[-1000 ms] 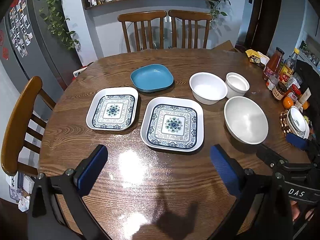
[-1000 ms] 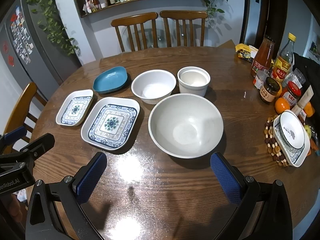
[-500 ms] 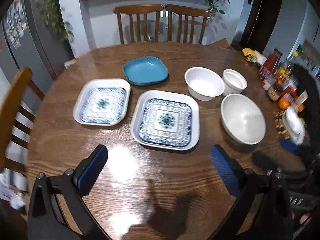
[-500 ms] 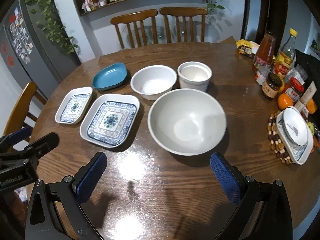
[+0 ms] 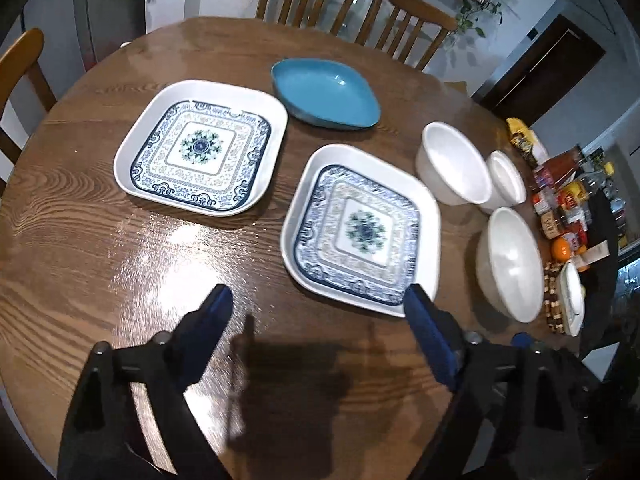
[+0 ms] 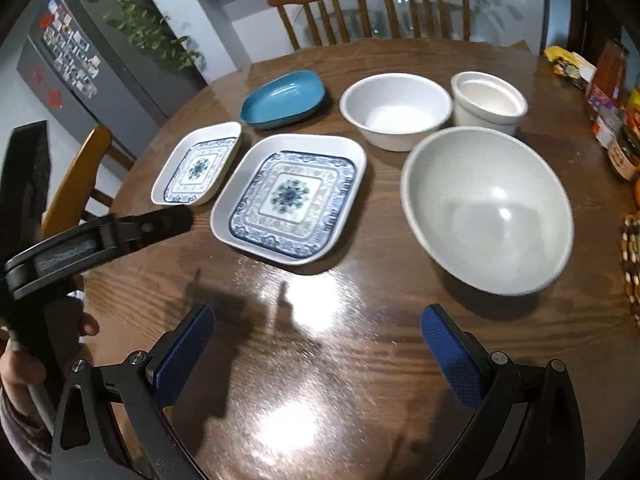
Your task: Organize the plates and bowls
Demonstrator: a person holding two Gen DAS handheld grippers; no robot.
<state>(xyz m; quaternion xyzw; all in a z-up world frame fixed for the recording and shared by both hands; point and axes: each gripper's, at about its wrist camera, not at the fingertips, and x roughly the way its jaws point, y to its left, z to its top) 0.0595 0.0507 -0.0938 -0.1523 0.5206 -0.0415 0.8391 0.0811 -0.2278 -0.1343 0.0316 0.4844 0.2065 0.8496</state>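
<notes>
On the round wooden table (image 5: 80,264) lie two square blue-patterned plates, a smaller one (image 5: 202,148) (image 6: 198,165) to the left and a larger one (image 5: 362,230) (image 6: 290,198) beside it. Behind them sits a blue dish (image 5: 326,96) (image 6: 284,98). To the right stand a big white bowl (image 6: 486,208) (image 5: 512,262), a medium white bowl (image 6: 396,108) (image 5: 454,164) and a small white cup-bowl (image 6: 488,100) (image 5: 506,176). My left gripper (image 5: 316,308) hovers just short of the larger plate's near edge, jaws closing with nothing between them. My right gripper (image 6: 318,328) hangs open over bare wood in front of the big bowl.
Jars, sauce bottles and oranges (image 5: 560,216) crowd the table's right edge, with a small dish on a beaded trivet (image 5: 570,300). Wooden chairs (image 6: 368,8) stand behind and at the left (image 6: 76,184). A hand (image 6: 24,364) holds the left gripper's handle.
Both grippers have dropped lower and closer to the table. The left one rolled and shifted toward the plates, and its jaws have narrowed. The right one neared the big bowl.
</notes>
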